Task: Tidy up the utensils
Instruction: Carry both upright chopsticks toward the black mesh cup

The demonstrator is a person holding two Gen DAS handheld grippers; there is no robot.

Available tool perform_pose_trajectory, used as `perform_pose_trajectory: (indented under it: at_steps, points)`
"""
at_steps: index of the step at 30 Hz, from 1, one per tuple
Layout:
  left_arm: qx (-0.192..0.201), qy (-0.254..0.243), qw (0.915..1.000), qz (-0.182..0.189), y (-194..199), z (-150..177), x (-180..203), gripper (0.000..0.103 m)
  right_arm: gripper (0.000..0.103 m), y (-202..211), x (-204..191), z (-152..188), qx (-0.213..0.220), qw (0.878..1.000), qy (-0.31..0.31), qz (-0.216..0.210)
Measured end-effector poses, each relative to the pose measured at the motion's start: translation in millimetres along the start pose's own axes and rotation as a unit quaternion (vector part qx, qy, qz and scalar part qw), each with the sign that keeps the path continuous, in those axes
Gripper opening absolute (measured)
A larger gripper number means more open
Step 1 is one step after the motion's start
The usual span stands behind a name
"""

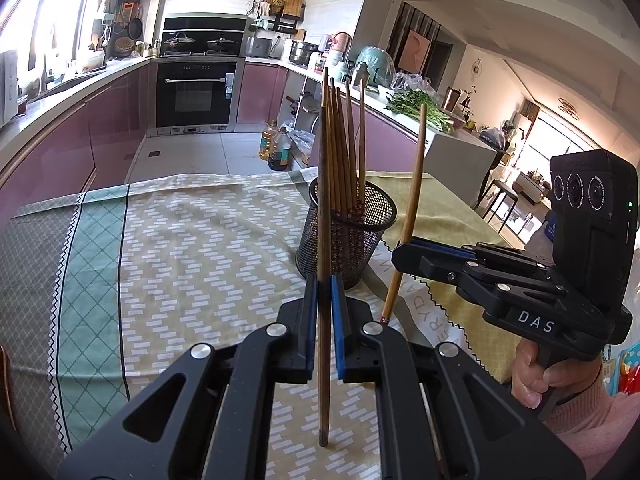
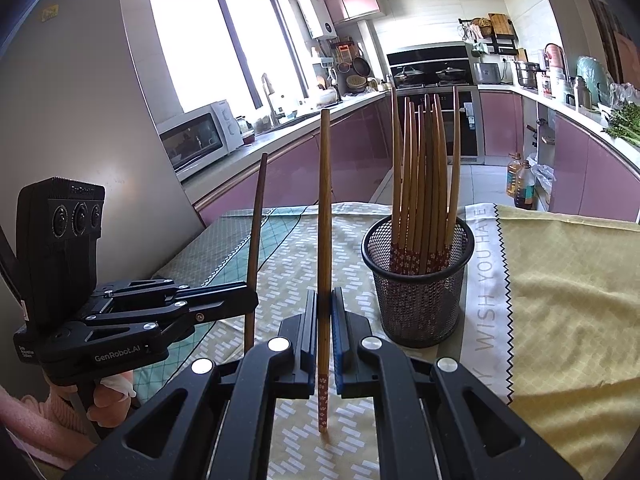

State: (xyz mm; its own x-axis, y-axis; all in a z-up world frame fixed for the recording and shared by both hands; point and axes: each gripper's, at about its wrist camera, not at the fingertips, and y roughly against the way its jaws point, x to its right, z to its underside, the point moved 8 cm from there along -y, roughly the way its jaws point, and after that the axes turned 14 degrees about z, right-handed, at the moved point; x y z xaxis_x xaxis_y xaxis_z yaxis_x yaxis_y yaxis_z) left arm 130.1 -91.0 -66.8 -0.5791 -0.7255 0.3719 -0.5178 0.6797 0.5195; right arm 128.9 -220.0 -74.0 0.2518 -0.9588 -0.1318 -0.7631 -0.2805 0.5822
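Left wrist view: my left gripper (image 1: 324, 320) clamps a dark brown chopstick (image 1: 324, 264) upright at frame centre. At right, my right gripper (image 1: 404, 246) pinches a lighter chopstick (image 1: 412, 200), tilted slightly. Between them, just behind, the black mesh holder (image 1: 348, 240) stands on the patterned tablecloth (image 1: 180, 240), holding a bundle of chopsticks (image 1: 344, 152).

Table (image 1: 180, 240) under patterned cloth. Background: black oven (image 1: 196, 94), two oil bottles (image 1: 276, 148) on floor, greens (image 1: 416, 106) on far worktop, white microwave (image 2: 200, 136) near window (image 2: 224, 44).
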Motion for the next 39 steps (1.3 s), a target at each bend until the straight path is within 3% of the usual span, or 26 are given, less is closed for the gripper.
perform_pose_trajectory:
  at_steps: [39]
  points:
    - [0.011,-0.012,0.9999,0.003,4,-11,8,0.008,0.006,7,3,-12,0.018,1.000,0.002,0.007]
